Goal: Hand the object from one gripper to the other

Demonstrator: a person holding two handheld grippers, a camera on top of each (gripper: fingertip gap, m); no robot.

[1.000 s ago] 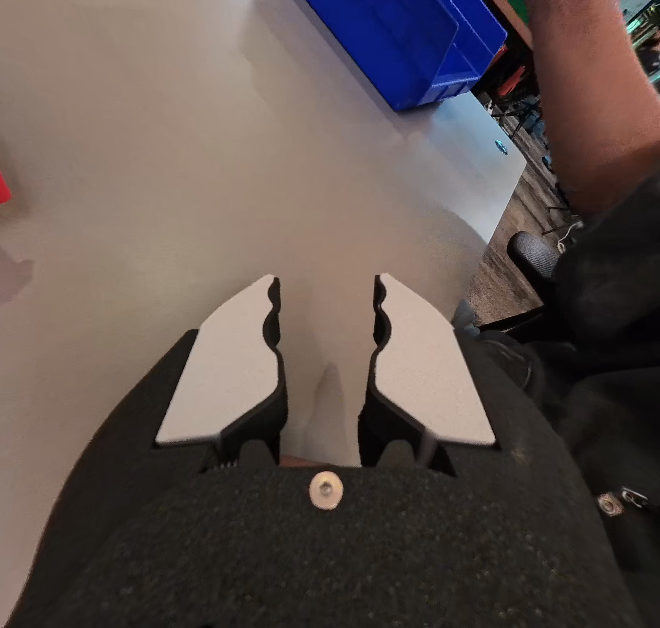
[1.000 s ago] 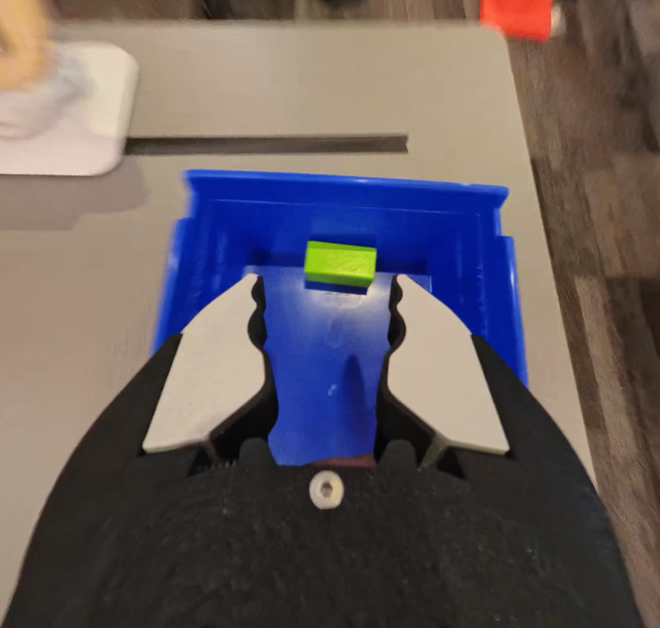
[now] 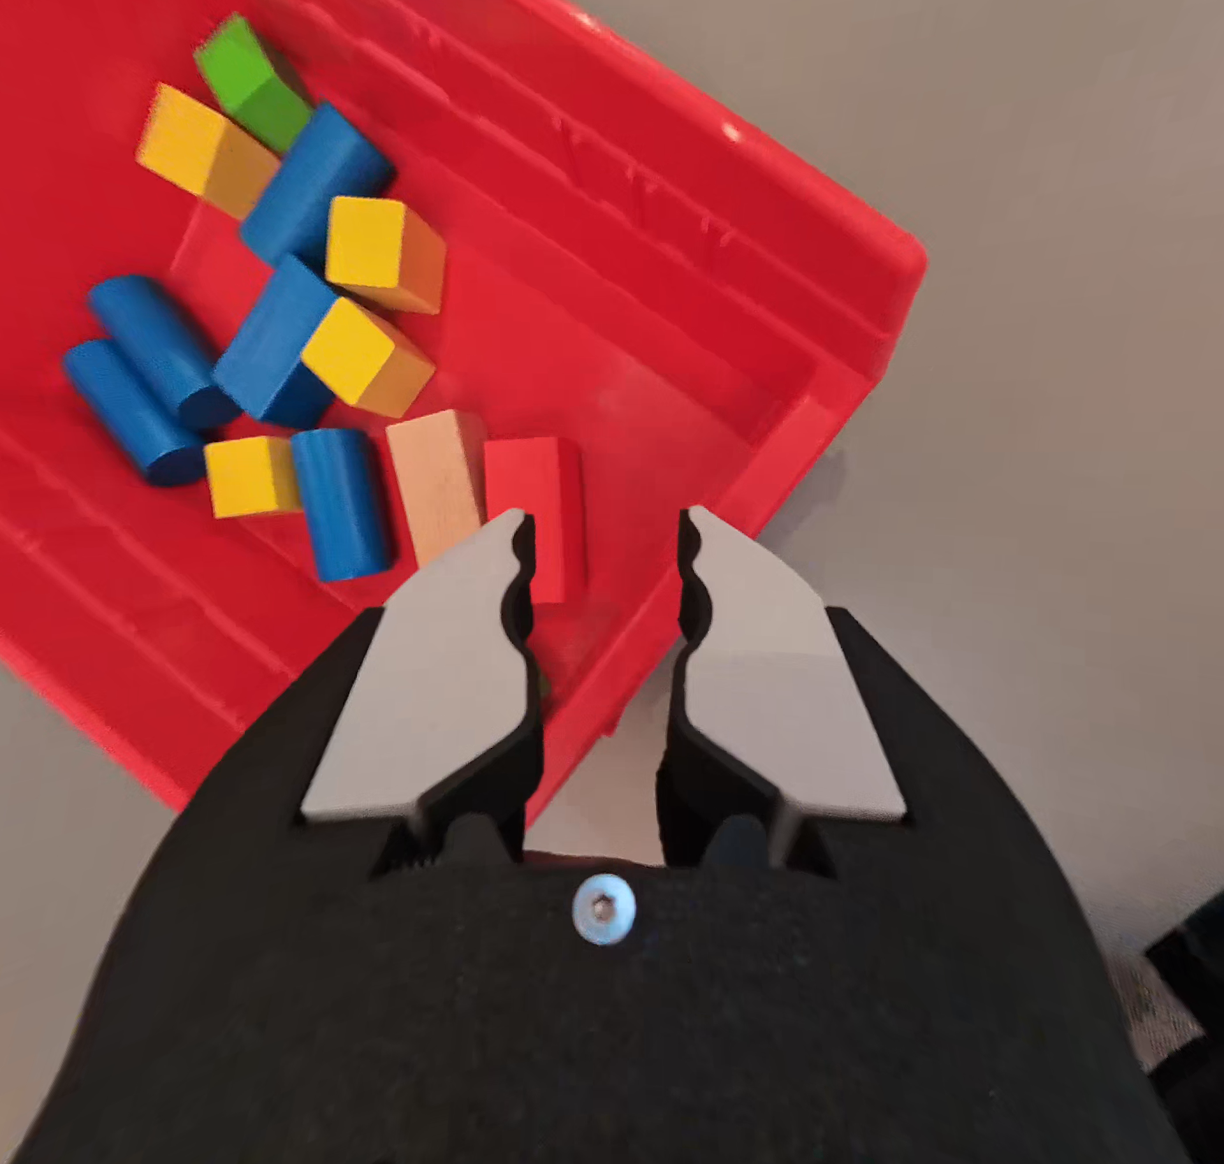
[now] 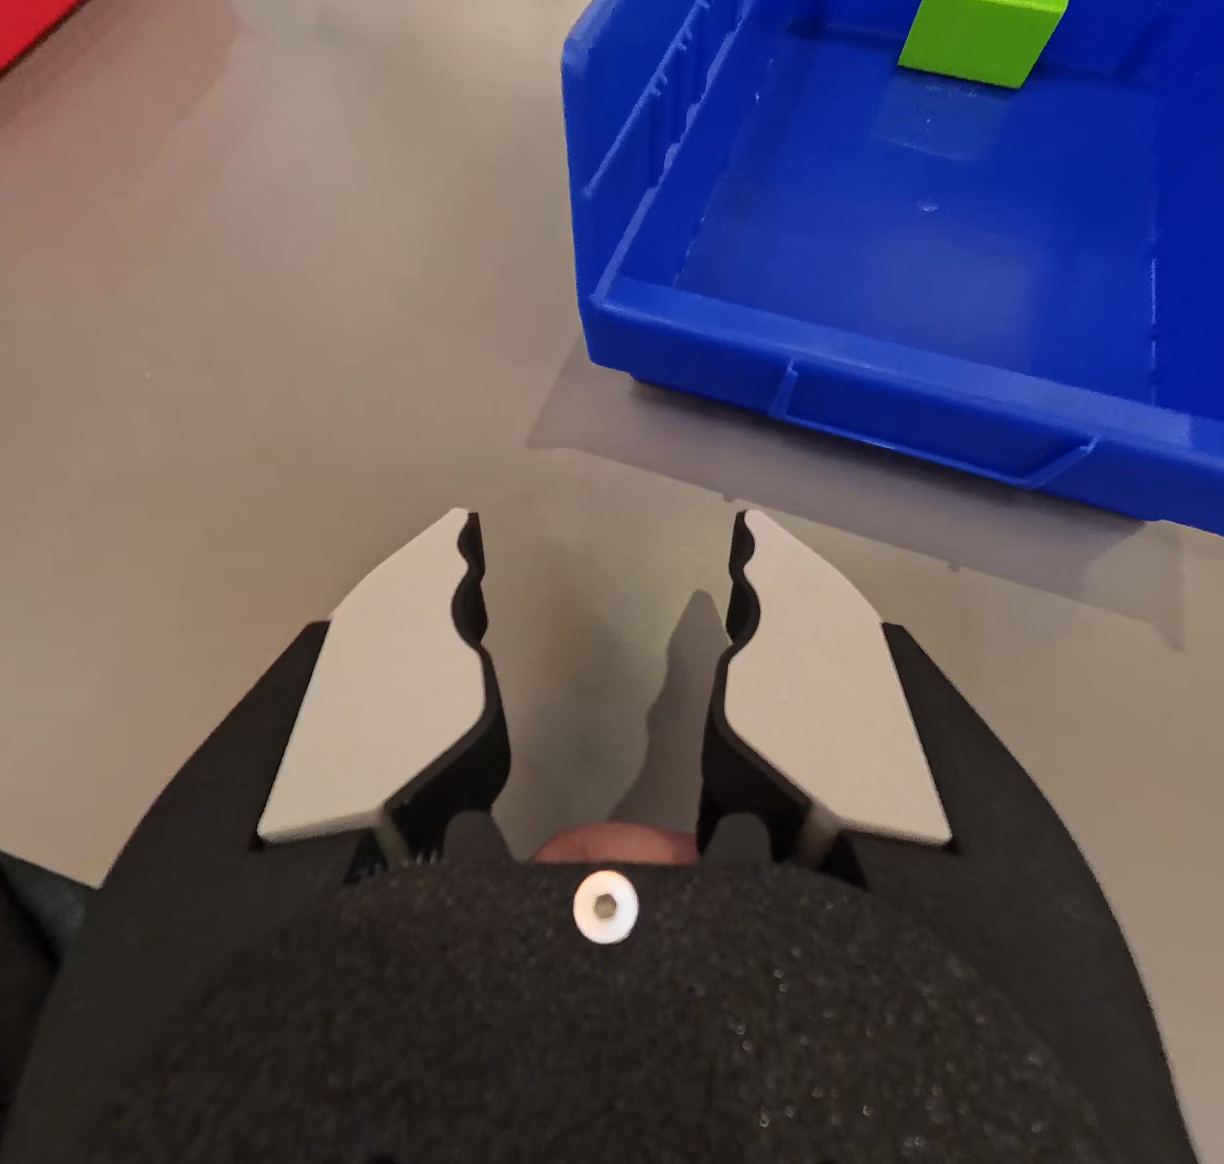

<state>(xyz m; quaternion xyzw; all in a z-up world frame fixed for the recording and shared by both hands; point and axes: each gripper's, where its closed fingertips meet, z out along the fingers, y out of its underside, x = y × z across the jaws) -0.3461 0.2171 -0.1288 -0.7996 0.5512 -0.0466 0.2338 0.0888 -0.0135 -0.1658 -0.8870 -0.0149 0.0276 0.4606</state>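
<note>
Hovering over the near corner of a red bin [image 3: 762, 258], the left tool [image 3: 604, 519] has its jaws spread with nothing between them. That bin sits on a grey counter [image 3: 1060, 139] and holds a loose pile of wooden blocks: blue cylinders [image 3: 341, 503], yellow blocks [image 3: 381, 251], one green block [image 3: 248, 82] up at the far end, a plain wood block [image 3: 434, 480] and a red block [image 3: 533, 493]. The red one lies closest to the tool, just past its left fingertip and partly hidden behind it, with the plain wood one right beside it.

Over on the other side, the right tool [image 4: 604, 519] is also spread wide and empty, hanging above bare counter. A blue bin [image 4: 861, 364] sits ahead and to its right, with a single lime-green block [image 4: 983, 23] leaning against the back wall. A bit of the red bin shows at the top left corner of the right wrist view.
</note>
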